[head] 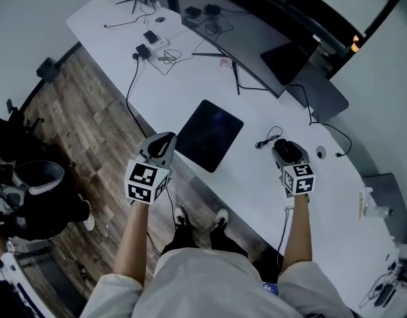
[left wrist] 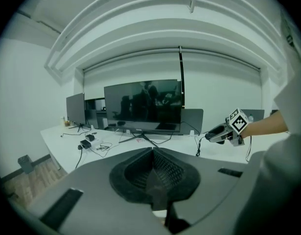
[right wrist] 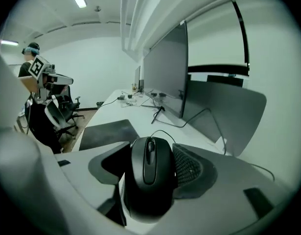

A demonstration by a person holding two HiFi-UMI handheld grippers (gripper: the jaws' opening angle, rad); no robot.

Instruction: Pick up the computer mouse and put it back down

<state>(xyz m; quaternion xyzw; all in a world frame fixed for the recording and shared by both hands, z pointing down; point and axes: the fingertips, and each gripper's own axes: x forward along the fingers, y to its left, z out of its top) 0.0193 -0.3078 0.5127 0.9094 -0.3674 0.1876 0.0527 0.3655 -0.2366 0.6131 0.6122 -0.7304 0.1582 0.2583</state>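
White desk (head: 256,184), right of the mouse pad (head: 210,134): computer mouse (right wrist: 149,173) clamped between the part-closed jaws of the right gripper (head: 286,150), left gripper (left wrist: 152,173) closed and empty; likely risk, the smooth shell slipping out or the cable (head: 268,139) snagging.

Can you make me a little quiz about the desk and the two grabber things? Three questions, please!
1. Which gripper has the computer mouse between its fingers? A left, B right, C neither.
2. True or false: the mouse pad is white.
3. Fill in the gap: the mouse pad lies on the ____.

Key
1. B: the right gripper is shut on it.
2. False: it is black.
3. desk
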